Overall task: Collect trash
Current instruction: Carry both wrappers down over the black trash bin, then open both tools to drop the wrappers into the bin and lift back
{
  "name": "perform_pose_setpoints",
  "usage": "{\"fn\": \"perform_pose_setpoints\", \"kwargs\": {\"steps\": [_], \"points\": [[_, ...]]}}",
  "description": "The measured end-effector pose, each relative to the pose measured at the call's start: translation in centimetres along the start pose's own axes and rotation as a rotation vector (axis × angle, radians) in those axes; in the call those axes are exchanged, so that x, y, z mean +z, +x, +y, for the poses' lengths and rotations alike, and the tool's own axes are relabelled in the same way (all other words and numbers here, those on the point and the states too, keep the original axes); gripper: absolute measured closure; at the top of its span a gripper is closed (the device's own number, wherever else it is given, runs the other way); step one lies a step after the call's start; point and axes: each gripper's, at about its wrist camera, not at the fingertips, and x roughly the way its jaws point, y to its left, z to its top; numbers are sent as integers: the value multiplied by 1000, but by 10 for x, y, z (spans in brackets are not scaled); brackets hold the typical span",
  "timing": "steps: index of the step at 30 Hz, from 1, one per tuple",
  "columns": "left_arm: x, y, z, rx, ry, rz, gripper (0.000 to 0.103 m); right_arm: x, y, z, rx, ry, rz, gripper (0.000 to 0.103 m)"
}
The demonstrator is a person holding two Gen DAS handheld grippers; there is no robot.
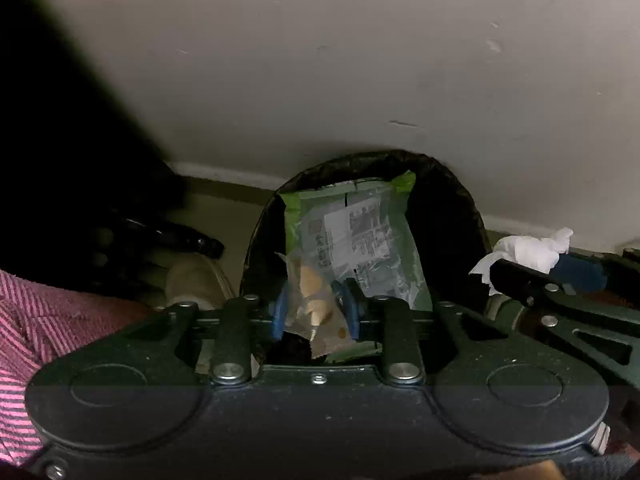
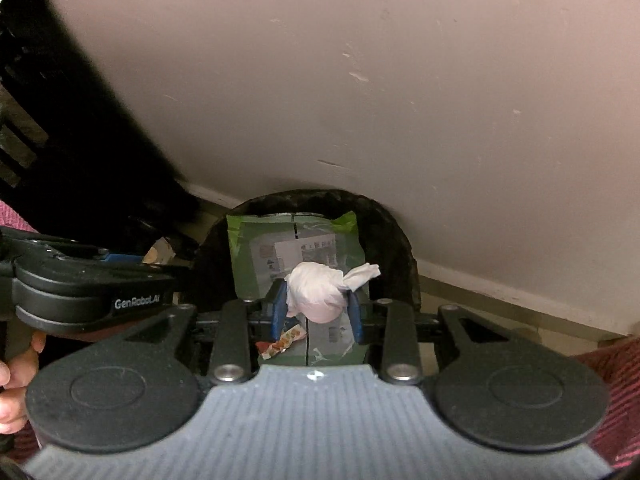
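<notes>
Jaws of both grippers grasp trash above the black-lined round bin [image 2: 394, 224] — left gripper [image 1: 316, 312] a clear crumpled wrapper [image 1: 316, 300], right gripper [image 2: 318, 312] a white tissue wad [image 2: 320, 292].

A plain off-white plaster wall [image 2: 360, 80], scuffed and chipped, meets a pale tiled floor [image 2: 500, 312] along a white skirting board [image 1: 224, 174]; dim light.

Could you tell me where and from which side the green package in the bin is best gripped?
Grip the green package by its upper sealed edge, coming from above: it stands tilted in the bin, that edge is bare, and lower down the trash covers it.
</notes>
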Motion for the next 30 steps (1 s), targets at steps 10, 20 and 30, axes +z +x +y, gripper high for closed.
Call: {"fn": "perform_pose_setpoints", "kwargs": {"steps": [10, 20, 30], "points": [[6, -3, 3, 27, -8, 5, 59, 1, 5, -3, 5, 22, -13, 40], [7, -32, 6, 24, -6, -41, 54, 3, -16, 0, 6, 11, -64, 36], [11, -128, 1, -41, 80, -252, 49, 15, -93, 7, -5, -64, -250, 30]]}}
